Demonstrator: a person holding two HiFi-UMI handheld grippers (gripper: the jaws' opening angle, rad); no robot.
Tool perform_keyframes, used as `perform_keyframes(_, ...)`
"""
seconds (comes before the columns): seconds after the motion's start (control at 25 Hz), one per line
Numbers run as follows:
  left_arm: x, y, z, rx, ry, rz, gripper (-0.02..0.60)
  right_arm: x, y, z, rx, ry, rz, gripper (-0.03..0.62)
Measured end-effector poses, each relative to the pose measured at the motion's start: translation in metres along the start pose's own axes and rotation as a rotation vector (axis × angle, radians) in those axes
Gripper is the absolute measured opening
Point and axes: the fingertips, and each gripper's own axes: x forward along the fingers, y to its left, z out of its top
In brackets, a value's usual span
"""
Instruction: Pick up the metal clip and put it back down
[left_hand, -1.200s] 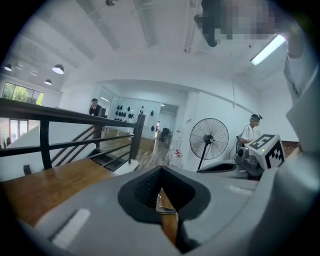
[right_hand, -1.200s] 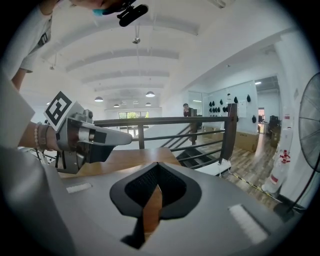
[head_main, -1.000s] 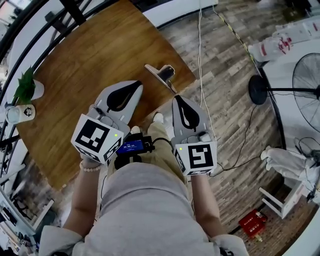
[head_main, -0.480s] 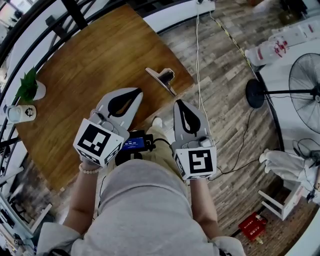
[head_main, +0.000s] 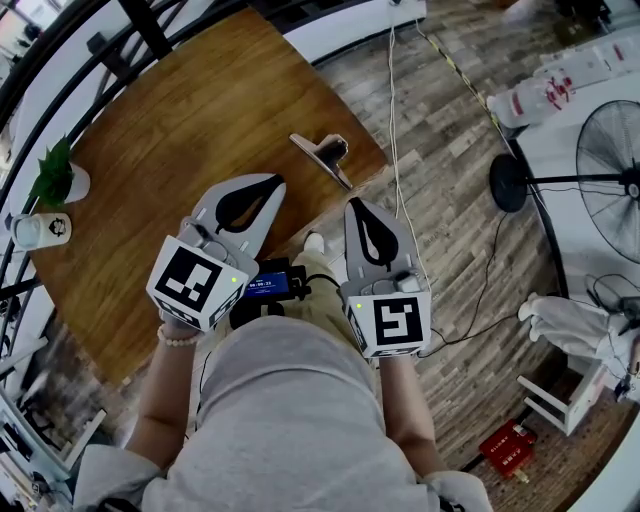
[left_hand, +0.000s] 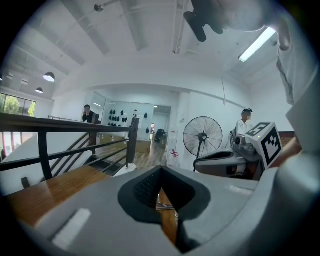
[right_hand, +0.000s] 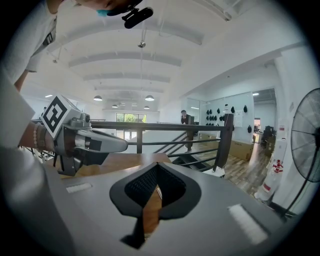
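Observation:
The metal clip (head_main: 322, 155) lies on the brown wooden table (head_main: 180, 120), close to its right-hand corner, with one silver handle sticking out toward me. My left gripper (head_main: 264, 189) hovers over the table's near edge, short of the clip, jaws shut and empty. My right gripper (head_main: 358, 210) hangs just off the table's edge, below and right of the clip, also shut with nothing in it. In the left gripper view a sliver of the clip (left_hand: 164, 200) shows through the jaw opening, and the right gripper (left_hand: 235, 159) is at the right.
A small potted plant (head_main: 55, 175) and a white mug (head_main: 40, 228) stand at the table's left edge. A black railing (head_main: 120, 40) runs behind the table. A floor fan (head_main: 605, 160) and cables (head_main: 400, 150) are on the plank floor to the right.
Both grippers stay almost where they were, shut and empty. The clip has not moved on the table.

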Motion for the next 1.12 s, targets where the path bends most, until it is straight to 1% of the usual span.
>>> perform_keyframes(1.12,0.009,0.003,-0.012,0.011,0.015,-0.04,0.0,0.009,-0.002,-0.008,-0.002,0.024,-0.024,0.017)
